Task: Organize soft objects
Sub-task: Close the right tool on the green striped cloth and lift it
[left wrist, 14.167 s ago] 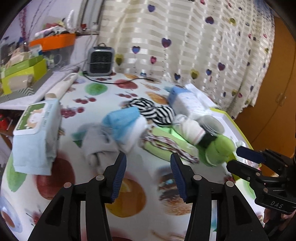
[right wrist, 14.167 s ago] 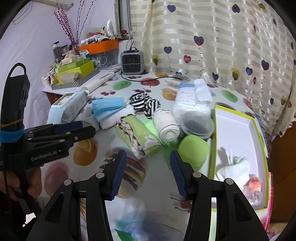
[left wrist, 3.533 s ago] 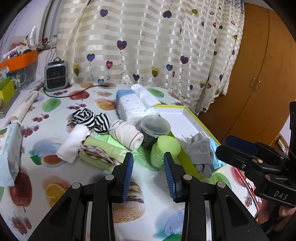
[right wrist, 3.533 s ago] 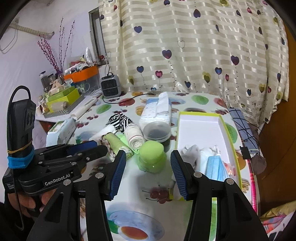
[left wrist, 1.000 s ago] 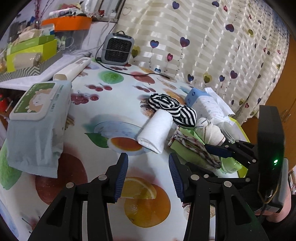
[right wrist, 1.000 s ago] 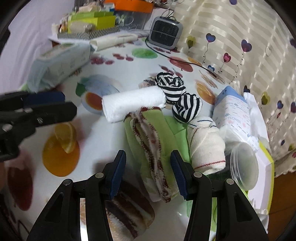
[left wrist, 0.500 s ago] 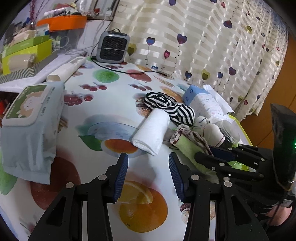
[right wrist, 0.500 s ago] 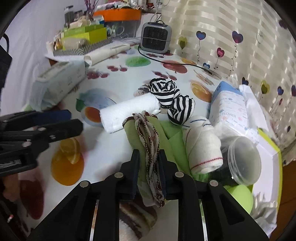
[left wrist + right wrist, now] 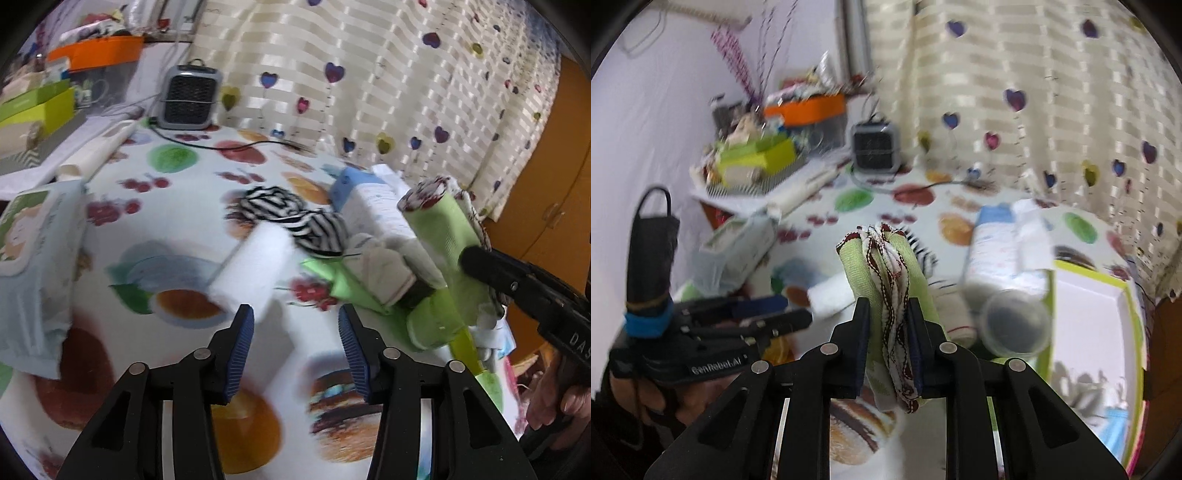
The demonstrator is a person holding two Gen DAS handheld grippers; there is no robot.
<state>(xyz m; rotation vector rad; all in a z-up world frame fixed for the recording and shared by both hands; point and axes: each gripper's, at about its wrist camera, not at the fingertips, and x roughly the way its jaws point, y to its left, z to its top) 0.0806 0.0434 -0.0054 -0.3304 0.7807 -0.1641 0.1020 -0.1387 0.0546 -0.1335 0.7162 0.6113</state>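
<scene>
Cloth fills the gap between our right gripper (image 9: 888, 345) jaws: they are clamped on the rolled green cloth (image 9: 886, 280) with its red-and-white trim, pinching it at mid-length so both ends stick out and the roll stays wound while it is clear of the table. We judge the grip sits there to keep the bundle from unrolling on its way to the green-rimmed box (image 9: 1089, 291), which lies beyond and to the right of those jaws. Our left gripper (image 9: 295, 350) holds nothing; its jaws are opening, with bare fruit-print tablecloth (image 9: 177, 170) between them. Just ahead of them, slightly left, lies the white rolled towel (image 9: 255, 266), probably the next pick. Past it rest the striped socks (image 9: 295, 218), then the tissue pack (image 9: 373, 203), and farthest the small heater (image 9: 190, 98).
</scene>
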